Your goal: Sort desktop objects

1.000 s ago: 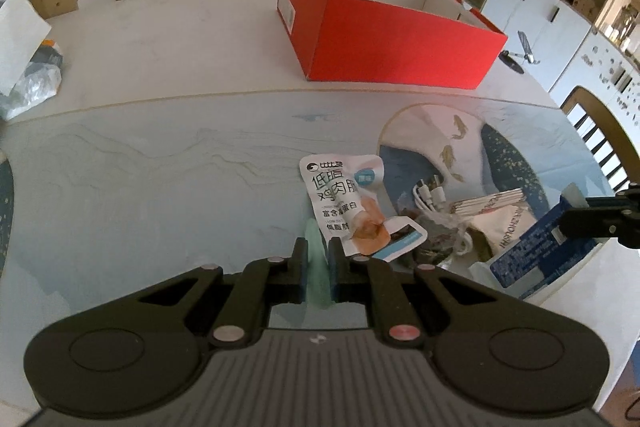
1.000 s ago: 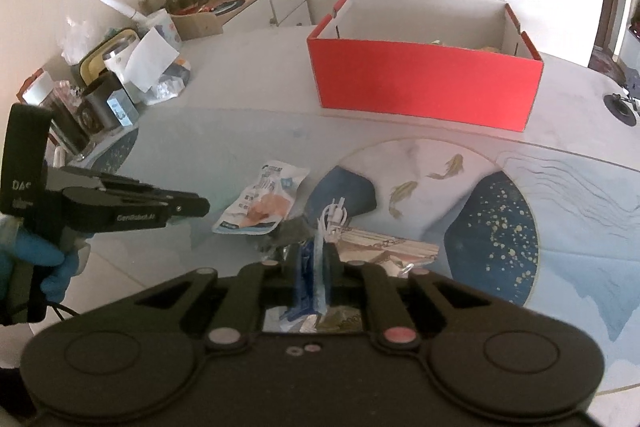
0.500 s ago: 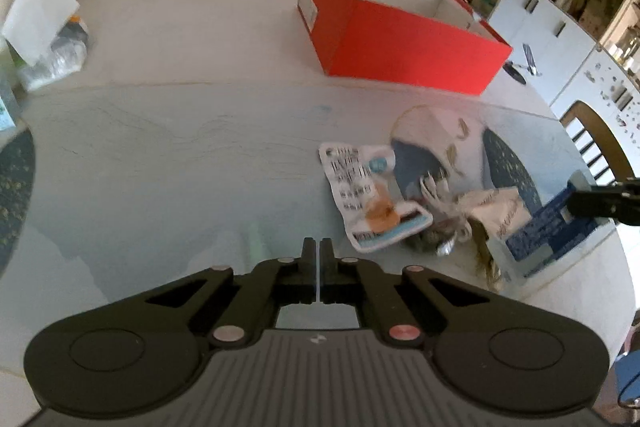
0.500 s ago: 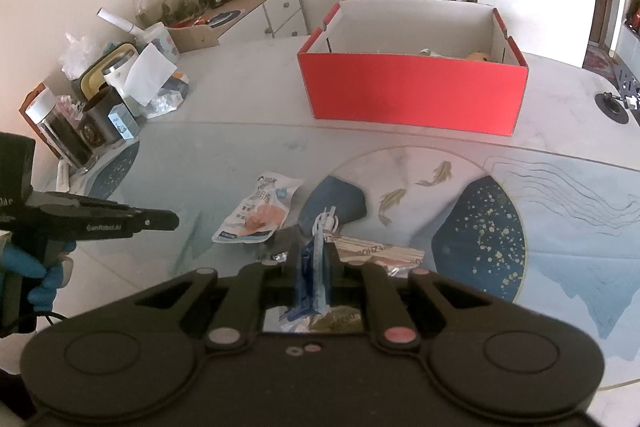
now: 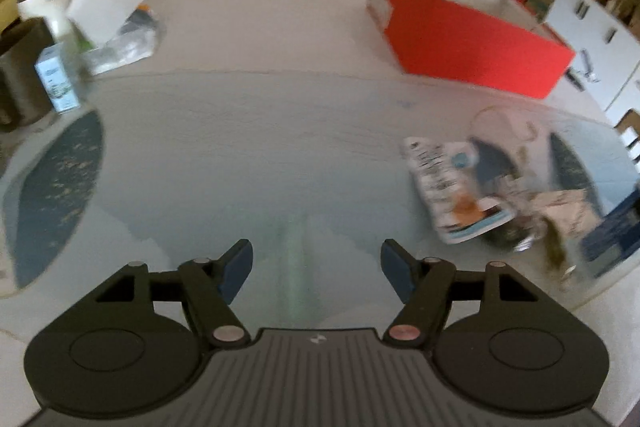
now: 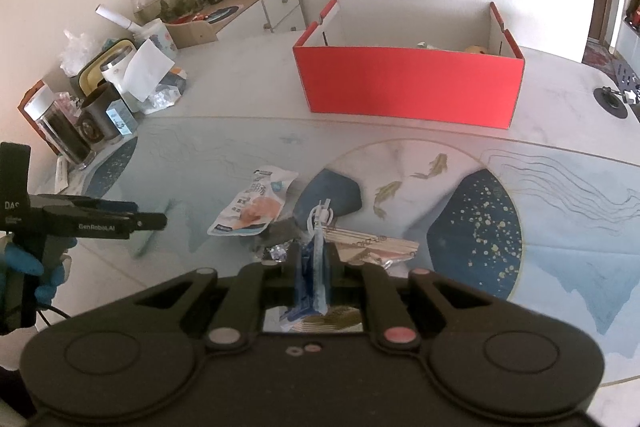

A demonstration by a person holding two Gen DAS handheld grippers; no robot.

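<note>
Snack pouch (image 6: 253, 202): lies flat on table (image 6: 560, 99), beside the clutter pile, near red box (image 6: 408, 87).
Handling: we judge it light, floppy, slick; pinch an edge seam.
Left gripper (image 5: 316, 265): jaws just opened wide, nothing between.
Right gripper (image 6: 314, 267): clamped on blue packet (image 6: 310, 279).
</note>
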